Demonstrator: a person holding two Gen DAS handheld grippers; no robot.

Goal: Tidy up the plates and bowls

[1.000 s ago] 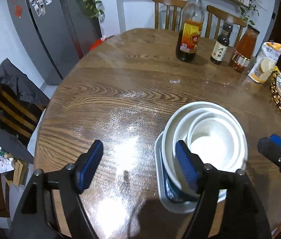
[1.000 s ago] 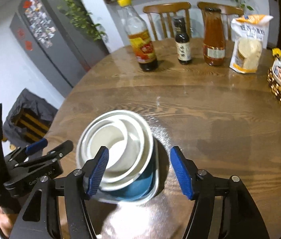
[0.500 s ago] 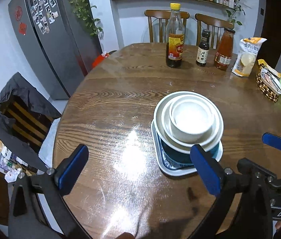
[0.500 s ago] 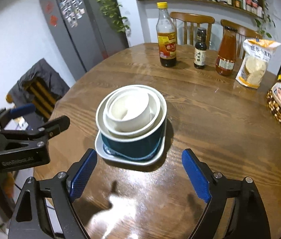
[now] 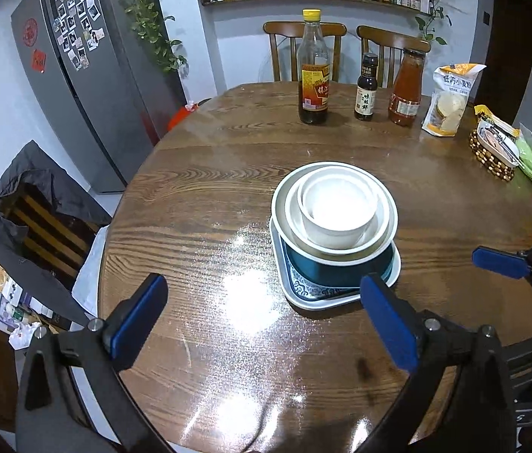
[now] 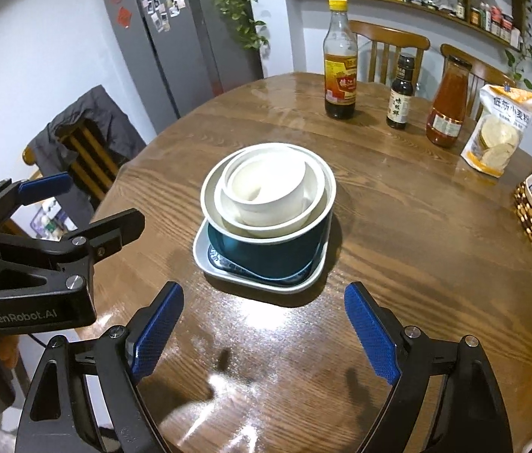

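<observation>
On the round wooden bench (image 5: 198, 204), a small white bowl (image 5: 335, 207) sits nested in a wider white bowl (image 5: 373, 234), inside a dark teal bowl (image 6: 277, 253), all stacked on a square blue-patterned plate (image 5: 303, 294). The left gripper (image 5: 262, 324) and the right gripper (image 6: 264, 330) both hover short of the stack, fingers spread wide with nothing between them.

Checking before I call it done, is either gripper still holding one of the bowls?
No, the left gripper and right gripper both stand open and empty, short of the bowl stack.
</observation>
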